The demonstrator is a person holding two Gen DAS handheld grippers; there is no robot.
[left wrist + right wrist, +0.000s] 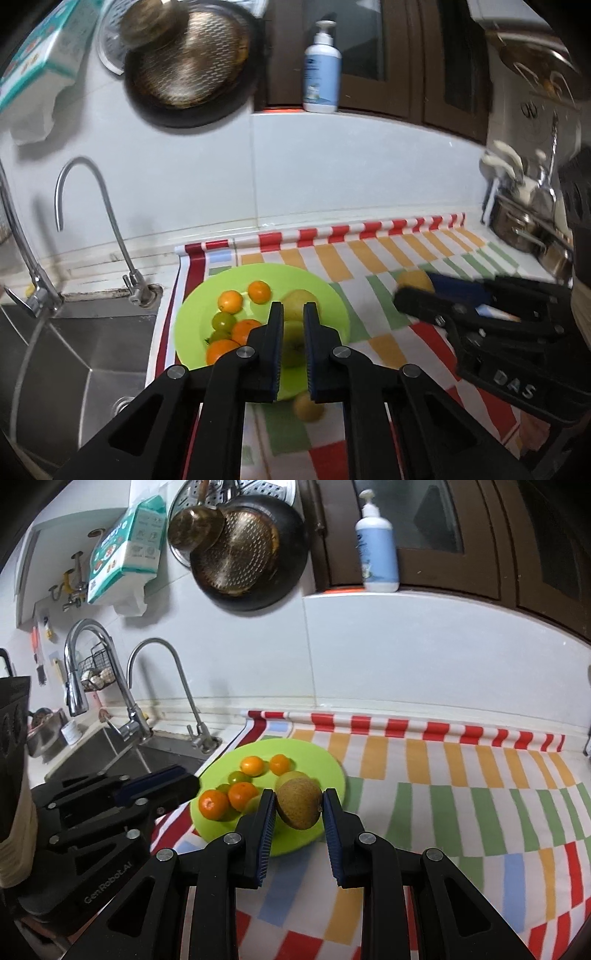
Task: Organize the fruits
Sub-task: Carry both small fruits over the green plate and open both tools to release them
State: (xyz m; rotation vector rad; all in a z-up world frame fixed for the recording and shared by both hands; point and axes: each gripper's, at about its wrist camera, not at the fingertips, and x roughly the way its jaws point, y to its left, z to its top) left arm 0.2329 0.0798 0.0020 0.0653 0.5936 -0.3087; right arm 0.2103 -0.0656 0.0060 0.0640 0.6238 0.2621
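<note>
A lime-green plate (pixel 328 295) (pixel 328 764) lies on the striped cloth next to the sink. On it are several small oranges (pixel 229 301) (pixel 213 805), a few green fruits (pixel 222 320) (pixel 238 776) and a pale green fruit (pixel 297 299). My left gripper (pixel 293 308) (pixel 188 788) hovers over the plate's near side, shut with nothing between its pads. A blurred yellow fruit (pixel 308 406) shows below it, off the plate's near edge. My right gripper (pixel 298 794) (pixel 417 290) is shut on a brownish-green round fruit (pixel 299 805) (pixel 415 280), held just above the plate's right part.
A steel sink (pixel 74 350) with curved faucets (pixel 92 221) lies left of the cloth (pixel 443 794). A dark pan (pixel 251 554) hangs on the tiled wall, and a pump bottle (pixel 378 546) stands on the ledge. Metal pots (pixel 517 229) crowd the far right.
</note>
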